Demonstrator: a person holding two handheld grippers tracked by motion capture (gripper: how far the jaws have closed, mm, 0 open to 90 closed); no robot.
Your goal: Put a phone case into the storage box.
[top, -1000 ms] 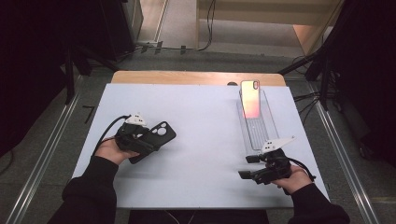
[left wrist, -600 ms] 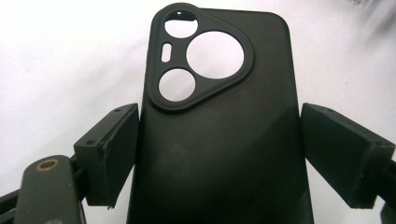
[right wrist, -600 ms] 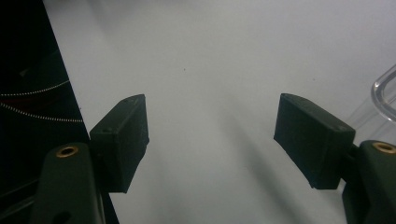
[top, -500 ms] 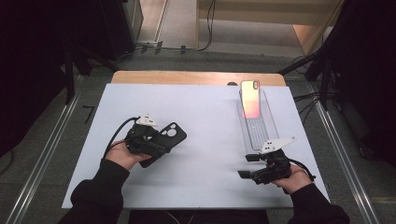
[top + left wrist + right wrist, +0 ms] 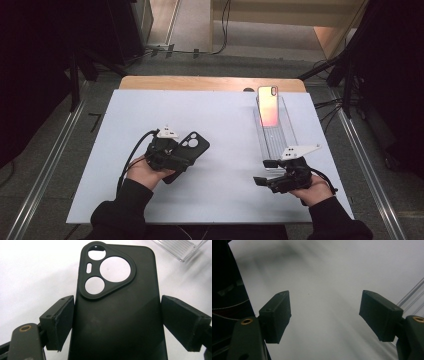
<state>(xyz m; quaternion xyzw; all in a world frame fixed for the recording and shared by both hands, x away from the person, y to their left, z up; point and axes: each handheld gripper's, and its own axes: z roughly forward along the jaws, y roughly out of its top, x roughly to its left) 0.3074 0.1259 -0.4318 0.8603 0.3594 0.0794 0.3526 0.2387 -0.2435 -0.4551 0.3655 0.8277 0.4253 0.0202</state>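
The left gripper point(image 5: 117, 322) is holding the black phone case point(image 5: 117, 307) by its long edges, one jaw on each side, camera cut-outs pointing away from the hand. Compared with a second ago, it is carrying the case across the white table point(image 5: 225, 125) toward the middle, closer to the clear tray point(image 5: 275, 135) where the phone point(image 5: 268, 106) is lying at the far end. That suggests the case is being brought over to meet the phone. The right gripper point(image 5: 260, 172) is waiting with its jaws wide apart and nothing between them, resting just in front of the tray's near end, having hardly shifted.
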